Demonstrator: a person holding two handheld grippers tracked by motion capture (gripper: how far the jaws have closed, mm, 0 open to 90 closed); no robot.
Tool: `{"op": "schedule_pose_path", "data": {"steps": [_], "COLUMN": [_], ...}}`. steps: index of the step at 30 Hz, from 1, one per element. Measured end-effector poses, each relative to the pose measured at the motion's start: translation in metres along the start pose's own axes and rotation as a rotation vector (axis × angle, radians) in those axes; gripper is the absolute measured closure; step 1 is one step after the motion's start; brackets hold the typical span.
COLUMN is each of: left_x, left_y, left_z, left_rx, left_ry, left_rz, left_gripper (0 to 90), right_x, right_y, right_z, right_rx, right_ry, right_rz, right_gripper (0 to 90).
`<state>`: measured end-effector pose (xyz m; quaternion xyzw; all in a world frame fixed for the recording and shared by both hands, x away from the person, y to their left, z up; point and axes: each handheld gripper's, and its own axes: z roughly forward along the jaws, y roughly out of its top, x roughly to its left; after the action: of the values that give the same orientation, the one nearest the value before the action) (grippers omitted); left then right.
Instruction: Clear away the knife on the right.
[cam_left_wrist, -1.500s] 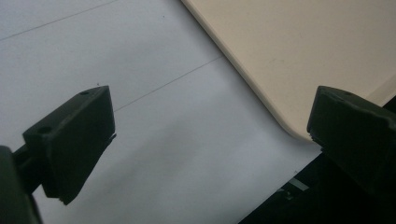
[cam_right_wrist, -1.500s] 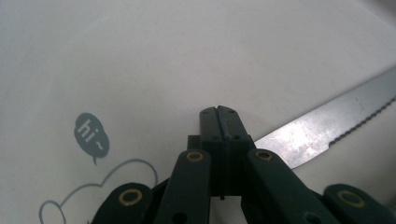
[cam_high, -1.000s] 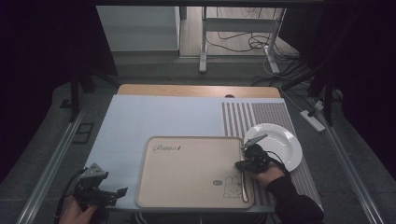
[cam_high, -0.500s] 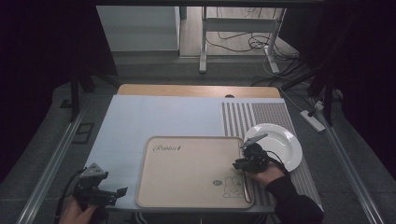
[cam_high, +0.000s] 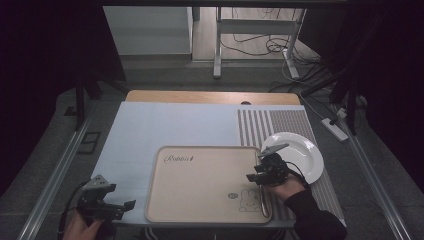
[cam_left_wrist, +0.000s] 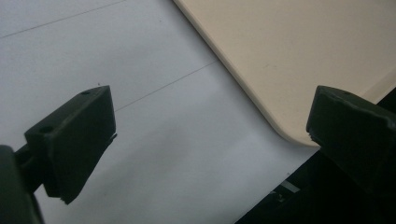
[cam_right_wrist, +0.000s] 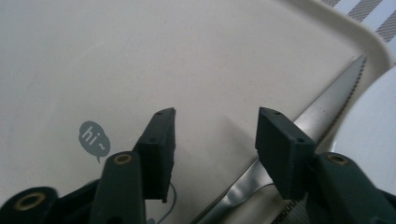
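Observation:
A beige tray (cam_high: 200, 185) printed with a rabbit lies on the near half of the table. A serrated table knife (cam_right_wrist: 322, 109) rests along the tray's right rim (cam_high: 263, 204). My right gripper (cam_high: 255, 177) hovers over the tray's right side, just above the knife. Its jaws (cam_right_wrist: 215, 126) have just been opening and stand apart with nothing between them; the blade runs under the right-hand one. A white plate (cam_high: 300, 155) sits right of the tray. My left gripper (cam_high: 125, 205) is open at the table's near left, by the tray's corner (cam_left_wrist: 289, 51).
The plate rests on a grey striped mat (cam_high: 272, 125) over a pale blue table cover (cam_high: 165, 125). The table's near edge drops off just beside the left gripper (cam_left_wrist: 210, 121). Metal rails flank the table, and cables lie on the floor beyond it.
The right gripper's jaws have spread apart over the knife while the hand has barely shifted. The left gripper has stayed where it was.

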<state>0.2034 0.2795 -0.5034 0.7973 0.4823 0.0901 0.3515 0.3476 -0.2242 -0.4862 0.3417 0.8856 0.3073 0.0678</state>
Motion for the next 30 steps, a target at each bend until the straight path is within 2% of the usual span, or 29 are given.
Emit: {"op": "schedule_pose_path", "data": {"steps": [6, 14, 18, 30], "left_x": [-0.001, -0.001, -0.001, -0.002], "left_y": [0.000, -0.001, -0.001, -0.001], "left_z": [-0.001, -0.002, -0.003, -0.003], "left_rx": [-0.009, -0.019, -0.027, -0.027], "left_ry": [0.004, 0.001, -0.003, -0.008], "left_rz": [0.005, 0.012, 0.005, 0.018], "left_gripper": [2.4, 1.3, 1.2, 1.1], "right_x": [-0.001, -0.001, -0.001, -0.004], "right_y": [-0.002, -0.005, -0.007, -0.020], "right_z": [-0.010, -0.017, -0.021, -0.031], "right_rx": [-0.043, -0.043, -0.061, -0.093], "right_ry": [-0.010, -0.013, -0.007, -0.014], "right_rz": [0.021, 0.034, 0.035, 0.045], "right_gripper": [36.1, 25.2, 21.8, 9.0]}}
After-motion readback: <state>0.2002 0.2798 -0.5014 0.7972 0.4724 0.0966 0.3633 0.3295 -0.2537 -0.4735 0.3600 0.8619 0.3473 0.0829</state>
